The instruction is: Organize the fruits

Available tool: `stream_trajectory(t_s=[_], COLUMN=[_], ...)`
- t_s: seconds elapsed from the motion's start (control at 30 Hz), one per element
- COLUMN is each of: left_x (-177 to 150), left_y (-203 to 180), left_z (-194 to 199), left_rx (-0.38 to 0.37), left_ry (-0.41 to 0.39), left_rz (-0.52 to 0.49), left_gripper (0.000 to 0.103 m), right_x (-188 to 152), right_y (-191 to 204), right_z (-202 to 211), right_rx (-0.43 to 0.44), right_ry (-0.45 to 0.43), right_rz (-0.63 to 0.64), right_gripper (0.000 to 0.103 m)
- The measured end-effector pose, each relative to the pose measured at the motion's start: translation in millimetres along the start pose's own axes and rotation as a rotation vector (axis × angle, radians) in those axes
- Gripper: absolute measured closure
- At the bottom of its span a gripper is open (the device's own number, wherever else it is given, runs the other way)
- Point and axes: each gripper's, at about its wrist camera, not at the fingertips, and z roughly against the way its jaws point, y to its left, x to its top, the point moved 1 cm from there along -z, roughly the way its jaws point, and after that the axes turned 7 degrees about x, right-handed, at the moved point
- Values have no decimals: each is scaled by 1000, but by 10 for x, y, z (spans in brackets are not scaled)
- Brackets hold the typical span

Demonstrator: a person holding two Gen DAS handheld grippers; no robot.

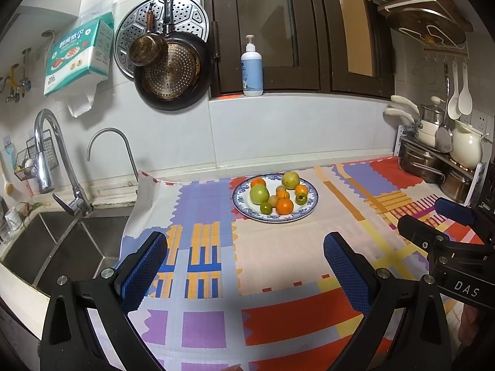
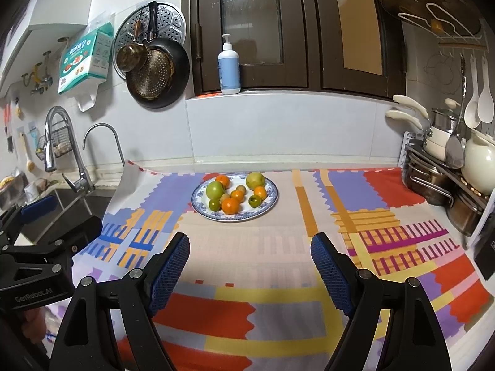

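Note:
A blue-and-white plate (image 1: pixel 312 207) (image 2: pixel 272 201) sits on the patterned mat near the back wall. It holds several fruits: a big green apple (image 1: pixel 259 194) (image 2: pixel 215 189), a yellow-green pear (image 1: pixel 290 180) (image 2: pixel 255 180), oranges (image 1: pixel 284 206) (image 2: pixel 230 205), small green fruits (image 1: pixel 266 207) (image 2: pixel 255 200) and small brownish ones. My left gripper (image 1: pixel 246 247) is open and empty, well in front of the plate. My right gripper (image 2: pixel 250 247) is open and empty, also in front of the plate. Each gripper shows at the edge of the other's view (image 1: pixel 433 219) (image 2: pixel 62 216).
A steel sink (image 1: pixel 55 247) with two taps (image 1: pixel 46 154) lies to the left. Pots, a kettle and utensils on a rack (image 1: pixel 439 154) (image 2: pixel 448 170) stand at the right. A soap bottle (image 1: pixel 252 68) stands on the window sill. Pans hang on the wall (image 1: pixel 167 61).

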Motion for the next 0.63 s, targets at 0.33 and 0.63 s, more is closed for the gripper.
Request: stream_trajectory(t_s=[0.33, 0.63], left_x=[3, 16], left_y=[-30, -45], left_z=[-10, -38], left_rx=[-7, -7], left_ry=[14, 19], left_rz=[0, 4], left_gripper=[0, 0], right_x=[-18, -14], right_y=[-25, -47], right_z=[5, -10], right_rx=[-1, 0], right_ry=[3, 8], right_rz=[-1, -3], right_gripper=[22, 22])
